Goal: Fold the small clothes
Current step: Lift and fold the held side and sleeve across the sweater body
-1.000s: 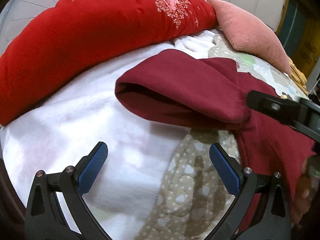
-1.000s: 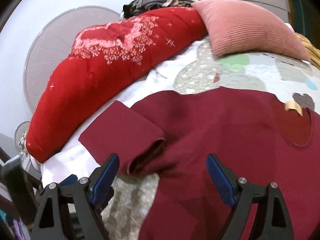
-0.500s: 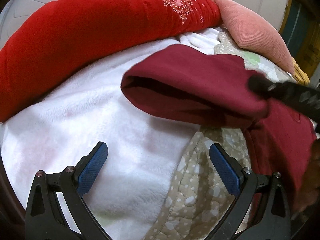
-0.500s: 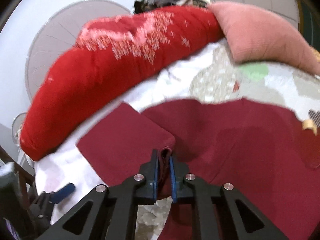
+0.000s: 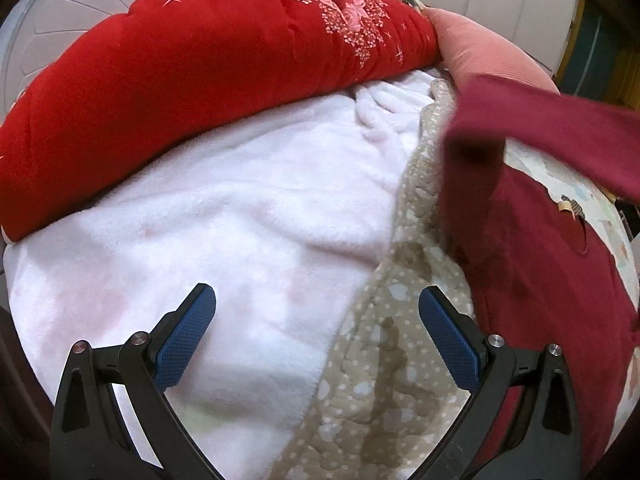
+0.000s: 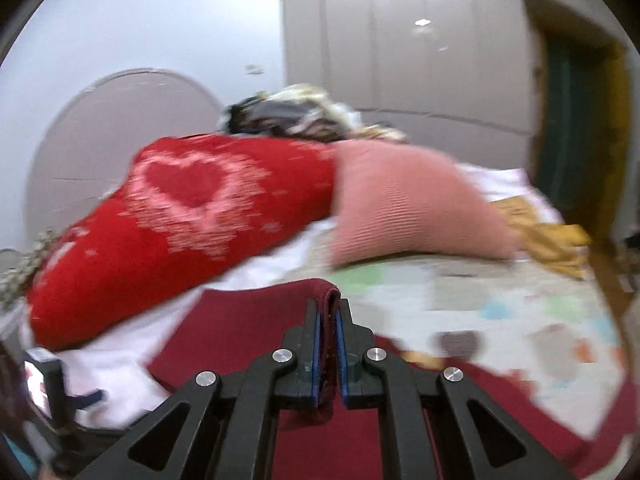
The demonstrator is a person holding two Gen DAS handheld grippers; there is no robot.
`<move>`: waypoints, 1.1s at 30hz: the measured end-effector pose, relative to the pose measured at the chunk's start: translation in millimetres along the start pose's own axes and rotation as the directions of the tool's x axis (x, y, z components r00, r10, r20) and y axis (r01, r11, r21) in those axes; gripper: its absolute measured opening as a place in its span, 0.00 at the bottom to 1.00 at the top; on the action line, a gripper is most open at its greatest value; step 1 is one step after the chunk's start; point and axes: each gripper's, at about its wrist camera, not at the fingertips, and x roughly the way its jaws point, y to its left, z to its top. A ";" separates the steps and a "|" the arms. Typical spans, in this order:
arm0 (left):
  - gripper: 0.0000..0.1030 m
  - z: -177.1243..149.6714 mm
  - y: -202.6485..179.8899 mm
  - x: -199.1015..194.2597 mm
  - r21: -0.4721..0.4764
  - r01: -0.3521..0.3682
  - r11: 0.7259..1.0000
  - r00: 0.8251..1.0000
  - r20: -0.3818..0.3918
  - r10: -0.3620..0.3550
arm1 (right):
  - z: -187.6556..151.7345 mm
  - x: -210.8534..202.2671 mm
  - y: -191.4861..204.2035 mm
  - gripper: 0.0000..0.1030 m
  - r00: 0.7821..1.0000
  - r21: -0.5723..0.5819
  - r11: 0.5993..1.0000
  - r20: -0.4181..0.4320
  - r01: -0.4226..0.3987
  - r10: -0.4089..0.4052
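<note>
1. The right tongs (image 6: 329, 354) are pressed together, pinching a folded edge of the dark red knit sweater (image 6: 256, 320), lifted above the bed.
2. The left tongs (image 5: 316, 336) are spread wide and hold nothing, hovering over the fluffy white fleece blanket (image 5: 224, 216) and the beige dotted quilt (image 5: 384, 376).
3. In the left wrist view the sweater (image 5: 544, 264) lies at 3 o'clock, one sleeve raised toward 1 o'clock.
4. A bright red padded quilt with a pink heart pattern (image 6: 172, 224) sits at 10 o'clock; a pink ribbed cushion (image 6: 404, 212) touches it at 1 o'clock.
5. No readable writing or labels show.
</note>
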 end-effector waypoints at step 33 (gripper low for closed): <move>0.99 1.0 -65.7 45.2 0.140 0.061 0.988 0.995 -0.083 -0.050 | -72.2 125.5 -4.9 0.48 0.938 -0.240 0.956 -0.336 -0.170 0.083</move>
